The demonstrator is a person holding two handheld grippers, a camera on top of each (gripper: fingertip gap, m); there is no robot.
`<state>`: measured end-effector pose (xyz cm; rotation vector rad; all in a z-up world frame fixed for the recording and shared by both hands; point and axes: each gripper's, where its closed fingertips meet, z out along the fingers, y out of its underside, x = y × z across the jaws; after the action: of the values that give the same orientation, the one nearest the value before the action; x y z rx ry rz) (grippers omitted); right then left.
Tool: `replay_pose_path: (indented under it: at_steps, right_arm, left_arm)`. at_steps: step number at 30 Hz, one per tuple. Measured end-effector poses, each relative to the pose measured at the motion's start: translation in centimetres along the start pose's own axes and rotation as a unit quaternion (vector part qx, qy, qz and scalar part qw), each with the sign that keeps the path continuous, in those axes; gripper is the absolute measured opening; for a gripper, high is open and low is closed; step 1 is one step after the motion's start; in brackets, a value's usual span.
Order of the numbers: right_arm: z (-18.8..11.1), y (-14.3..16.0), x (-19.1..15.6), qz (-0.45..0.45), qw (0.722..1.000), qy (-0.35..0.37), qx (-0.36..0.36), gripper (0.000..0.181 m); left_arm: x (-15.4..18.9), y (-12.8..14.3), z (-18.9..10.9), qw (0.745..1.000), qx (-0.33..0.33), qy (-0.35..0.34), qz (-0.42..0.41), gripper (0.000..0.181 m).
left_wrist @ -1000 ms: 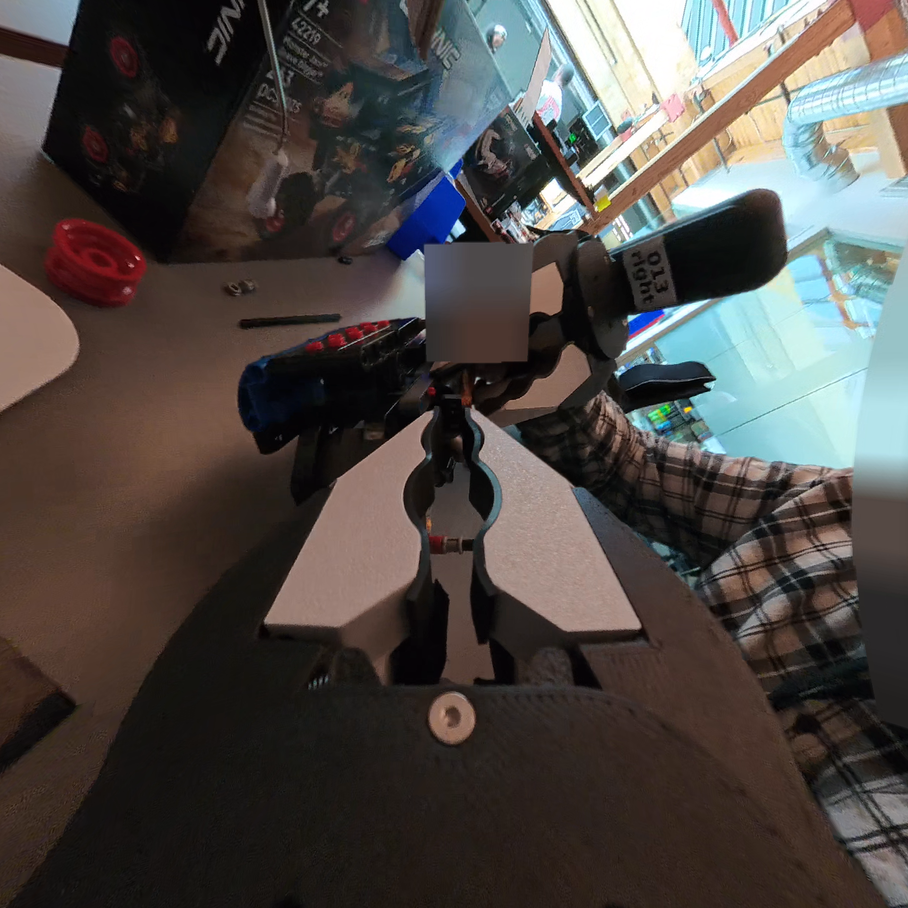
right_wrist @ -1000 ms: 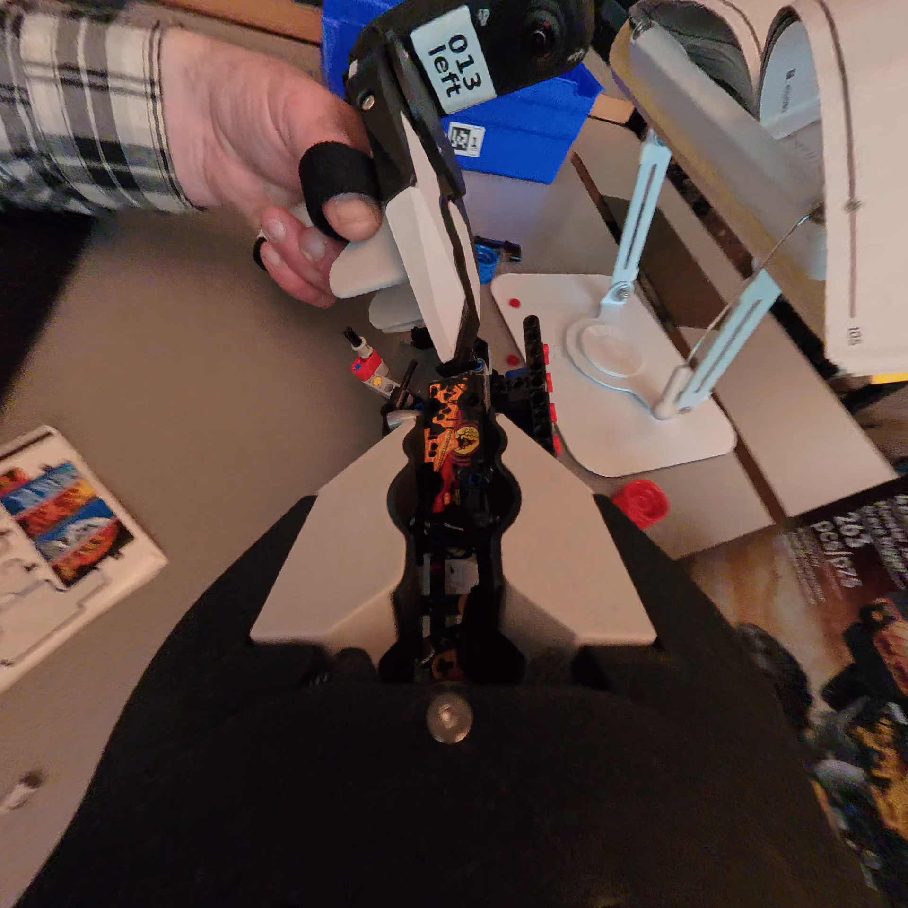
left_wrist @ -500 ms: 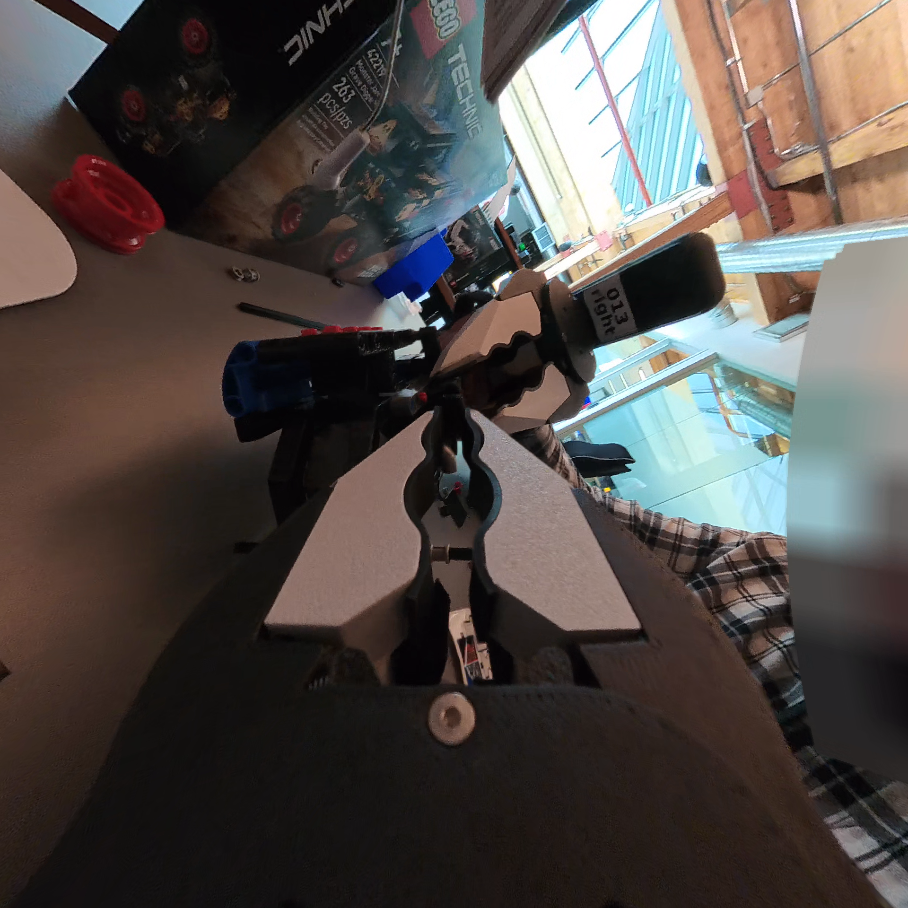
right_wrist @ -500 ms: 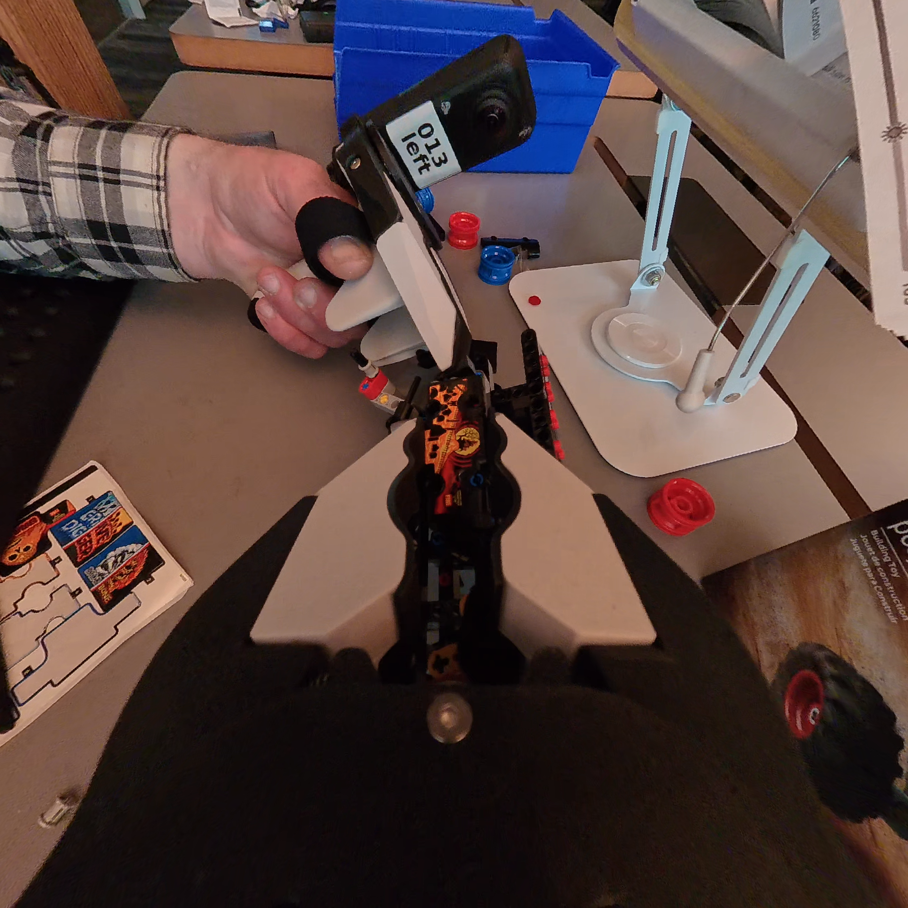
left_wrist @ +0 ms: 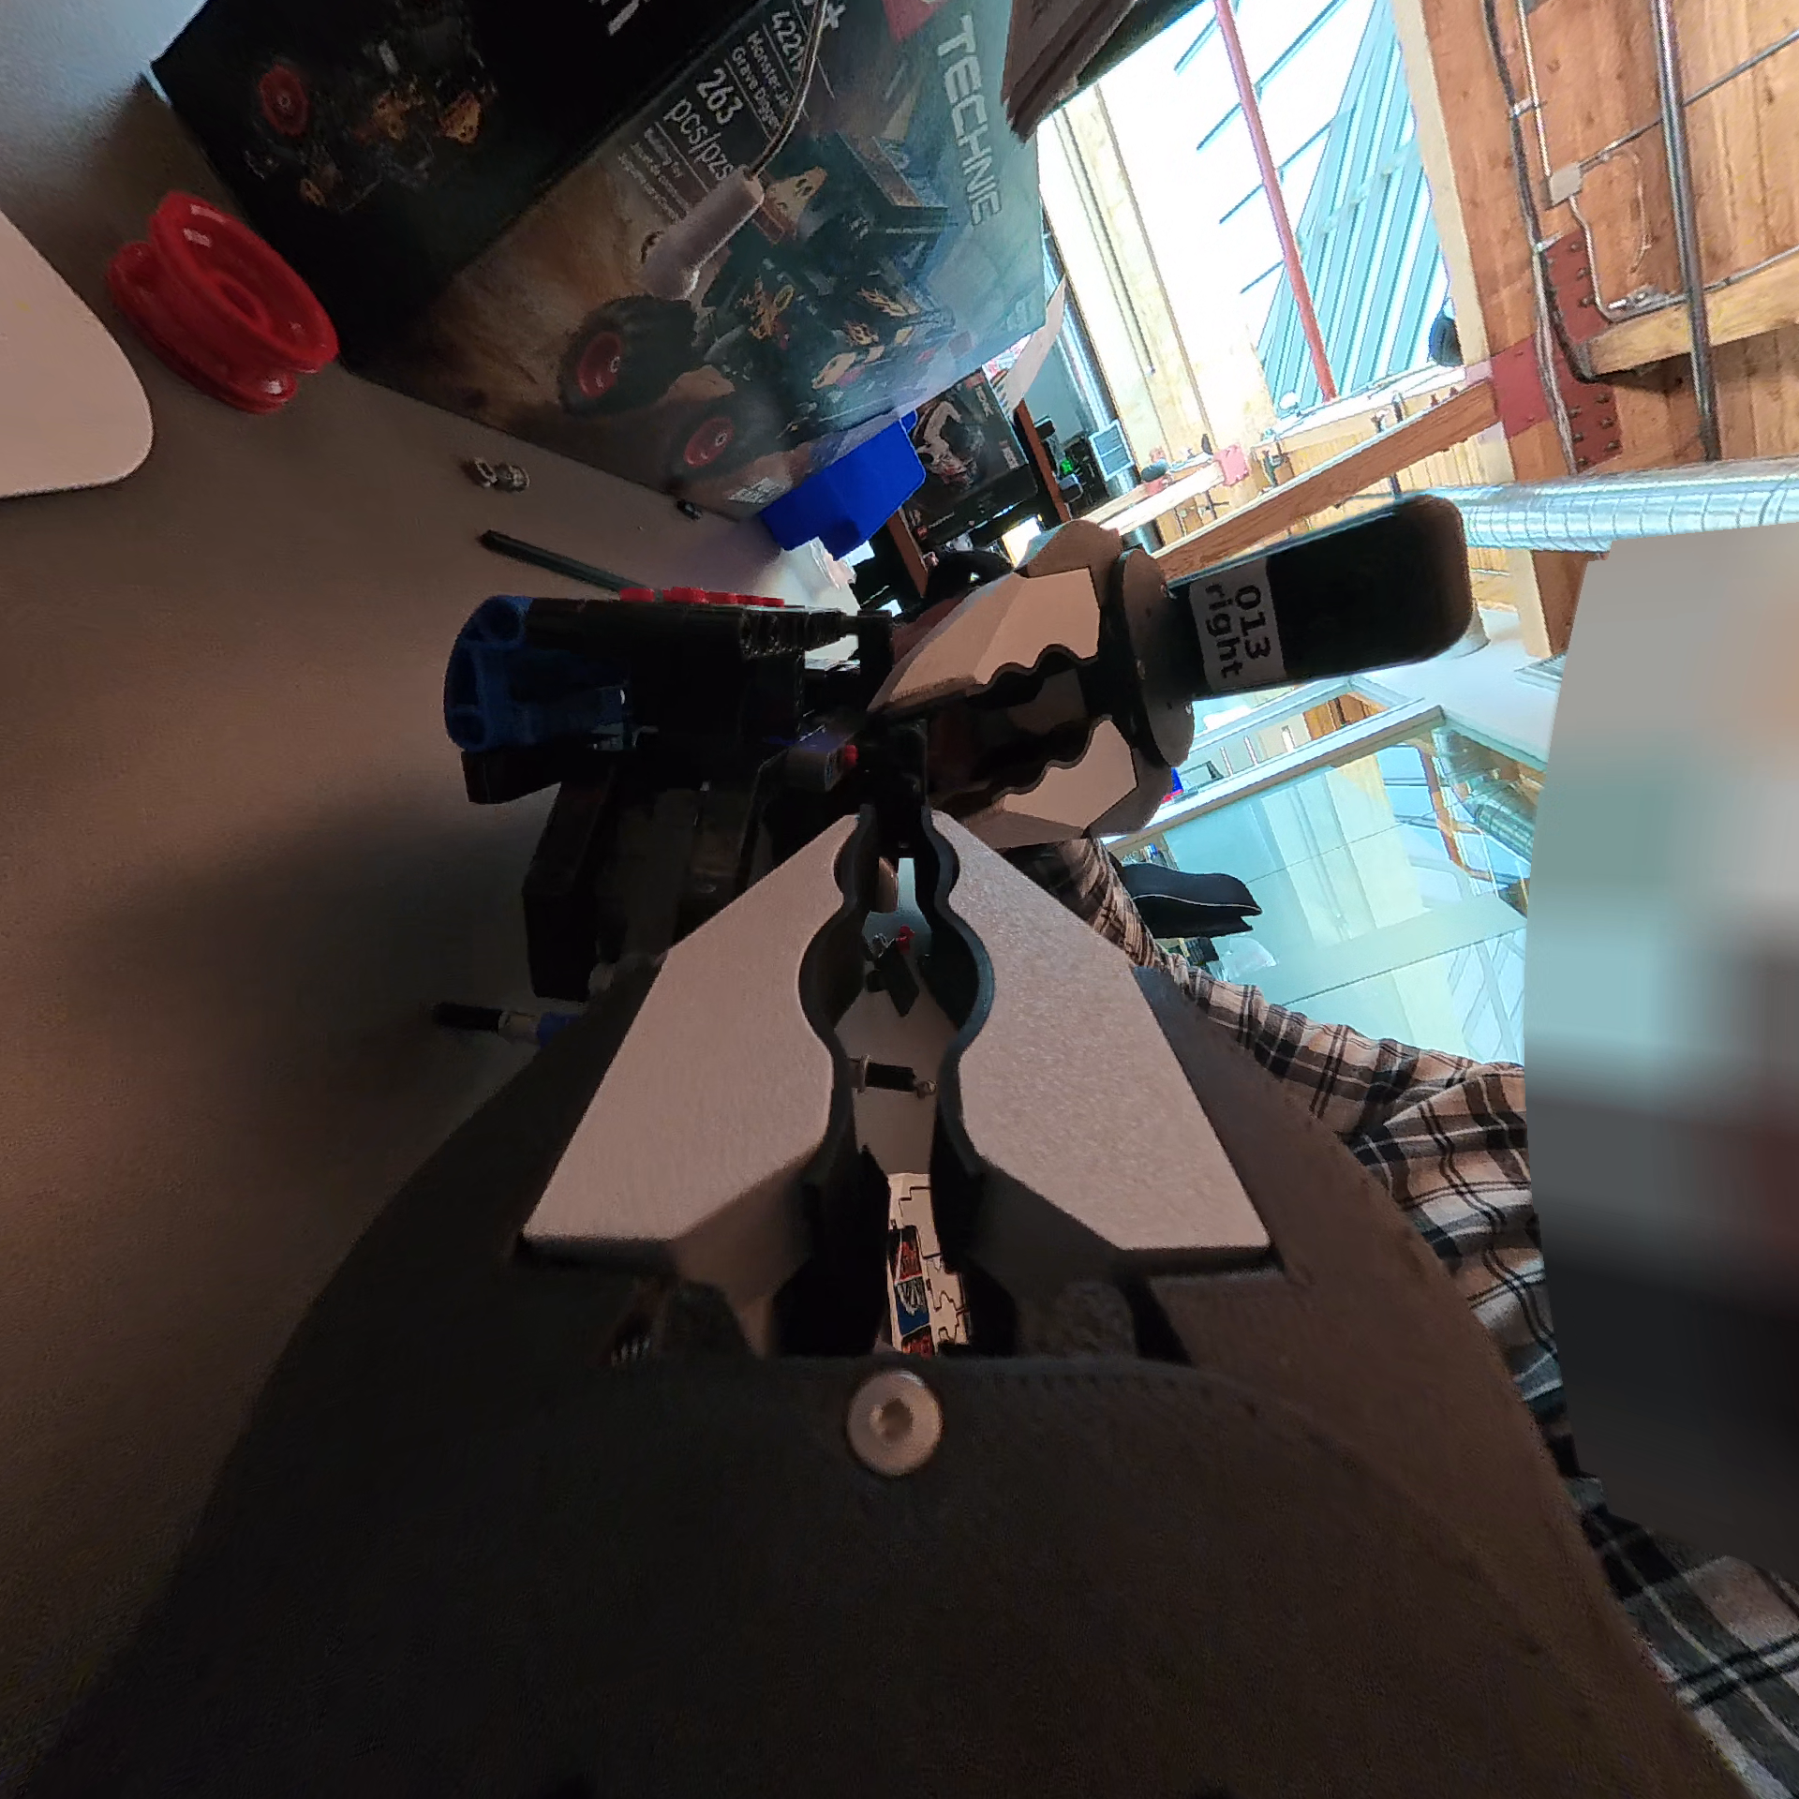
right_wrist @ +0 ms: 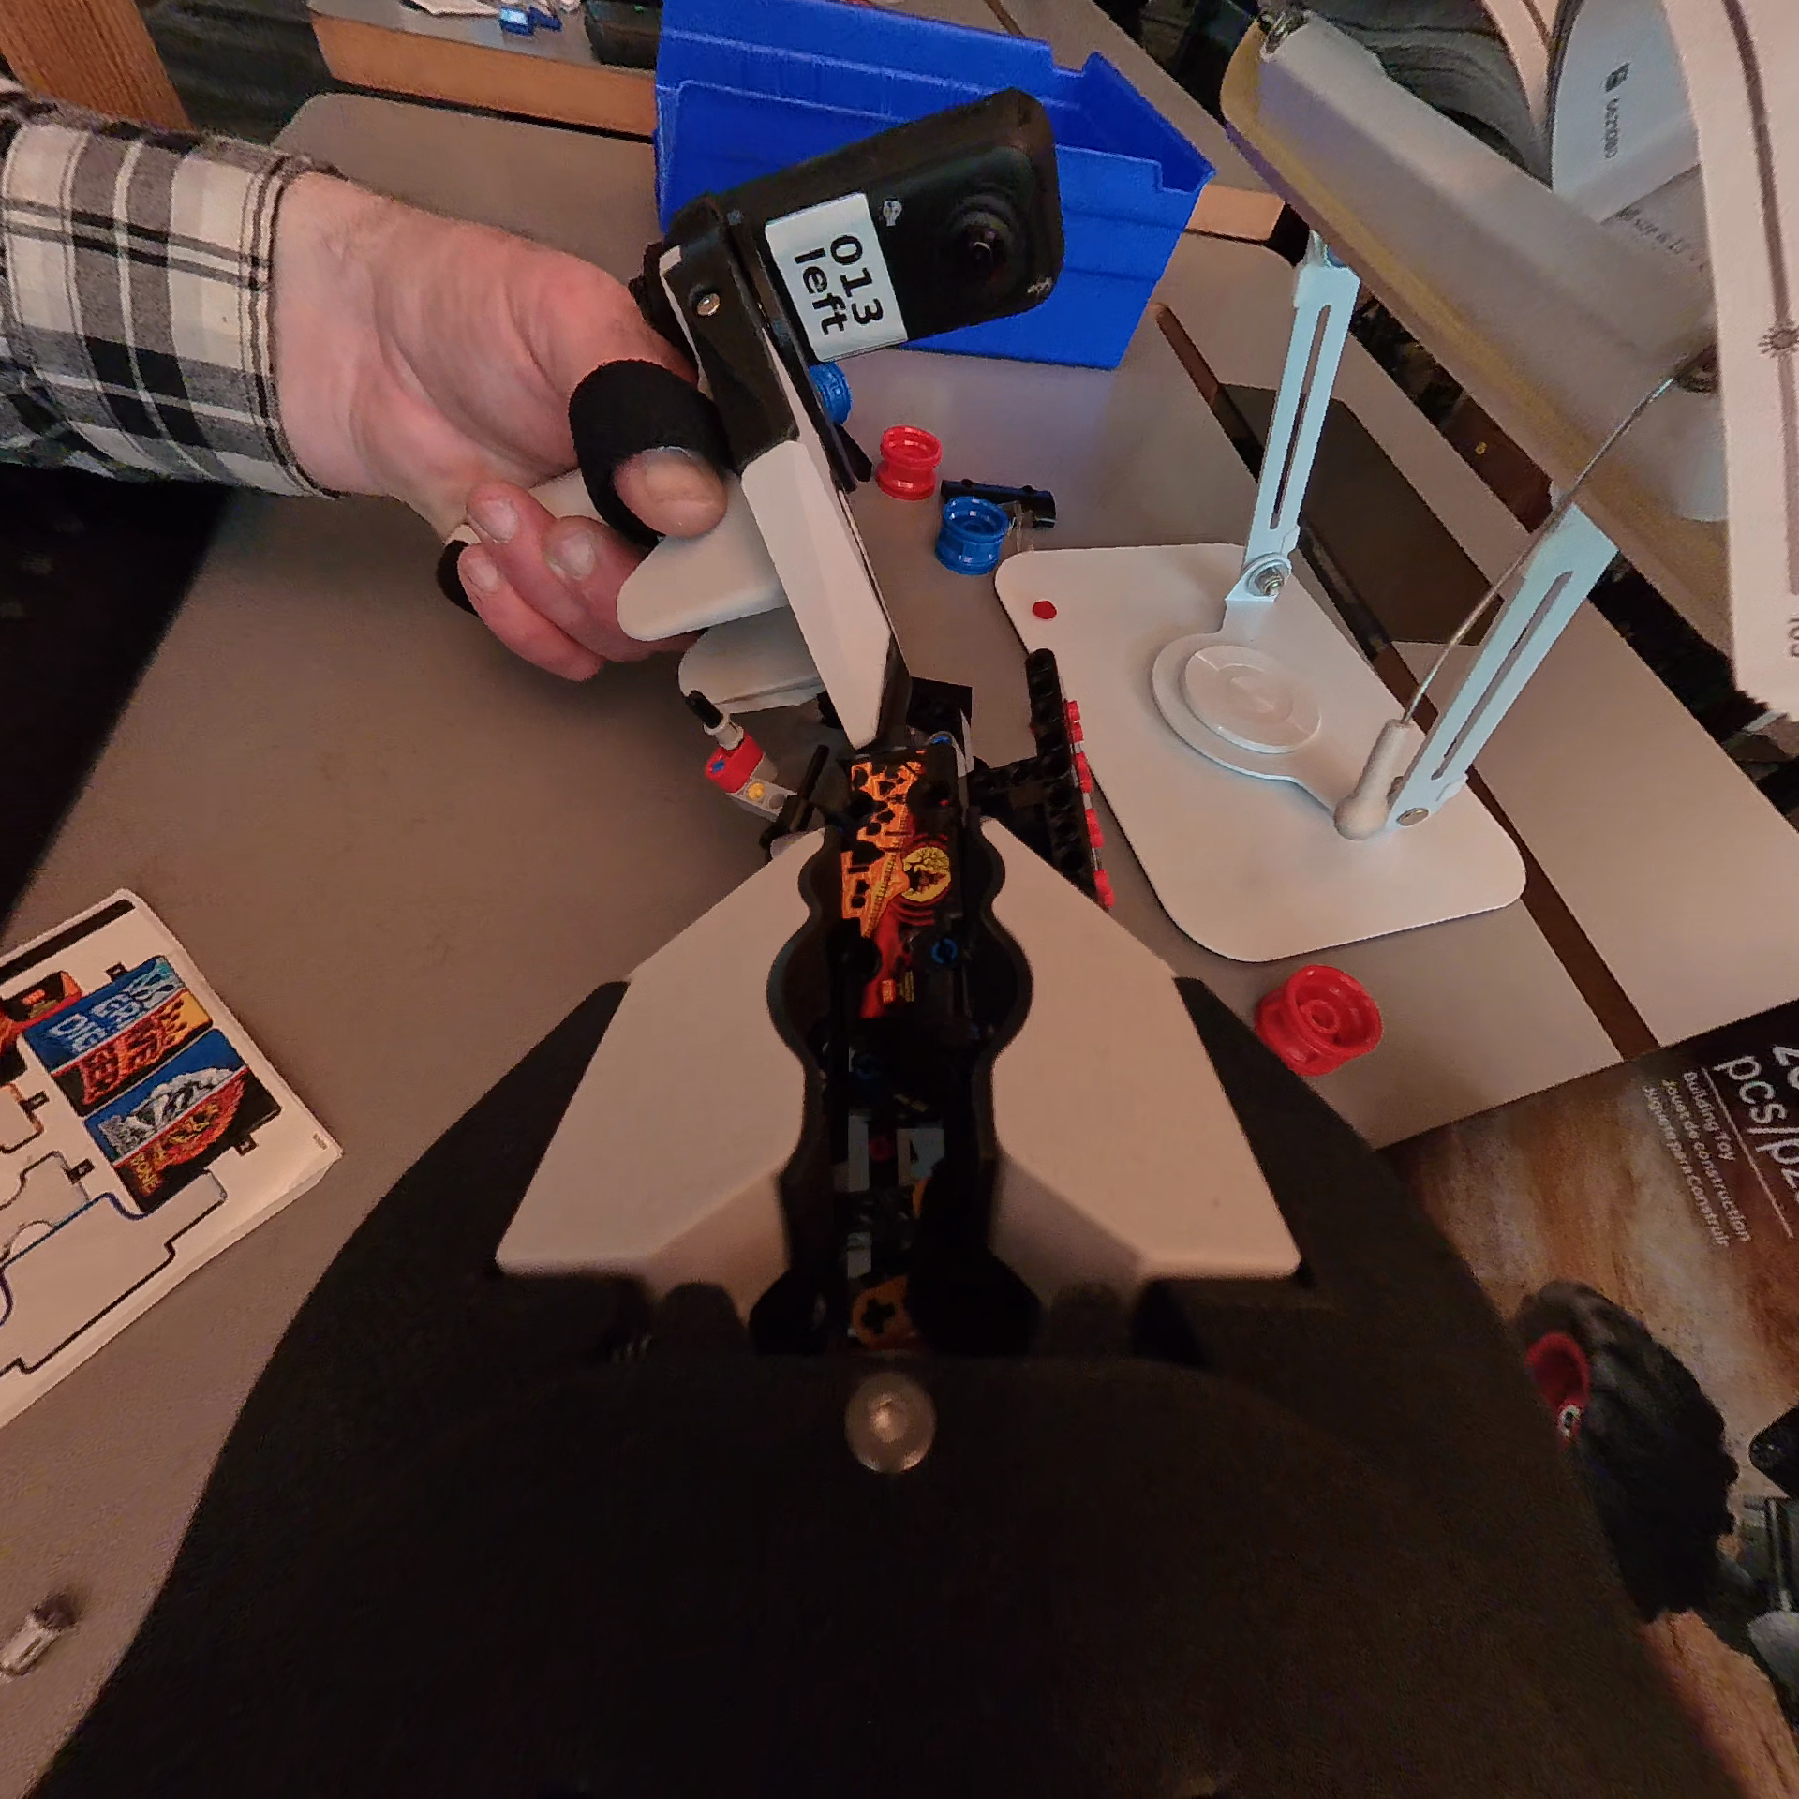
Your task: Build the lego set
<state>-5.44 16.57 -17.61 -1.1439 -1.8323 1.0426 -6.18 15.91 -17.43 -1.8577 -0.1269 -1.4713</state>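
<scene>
My right gripper point(right_wrist: 891, 857) clamps the black flame-stickered truck chassis point(right_wrist: 900, 935); left gripper point(left_wrist: 900, 827) pinches its end — any twist could pop pins loose.

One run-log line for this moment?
right gripper: shut on model | left gripper: shut, tips at model's front | loose: red hub, sticker sheet

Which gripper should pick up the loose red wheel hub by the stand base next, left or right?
Left, probably. The right gripper is shut on the lego model, so it's busy. The left gripper pinches only a small part at that model. The red wheel hub lies free on the table.
</scene>
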Motion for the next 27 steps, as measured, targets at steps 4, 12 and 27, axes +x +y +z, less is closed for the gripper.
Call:
replay_pose_path:
  at_steps: [4, 12, 27]
  right_arm:
    - [0.1, -0.03, -0.03, -0.01, 1.0, 0.009, 0.002, 0.022]
    - [0.23, -0.07, -0.02, -0.018, 1.0, 0.015, 0.004, 0.022]
    - [0.27, -0.17, 0.05, -0.017, 1.0, 0.018, 0.012, 0.022]
  left_arm:
    - [0.0, -0.29, 0.03, 1.0, 0.012, 0.003, -0.005, 0.006]
    - [0.21, -0.4, 0.04, 0.999, 0.027, 0.022, -0.016, 0.006]
    - [0.25, -0.37, -0.04, 0.997, 0.066, 0.025, -0.018, 0.006]
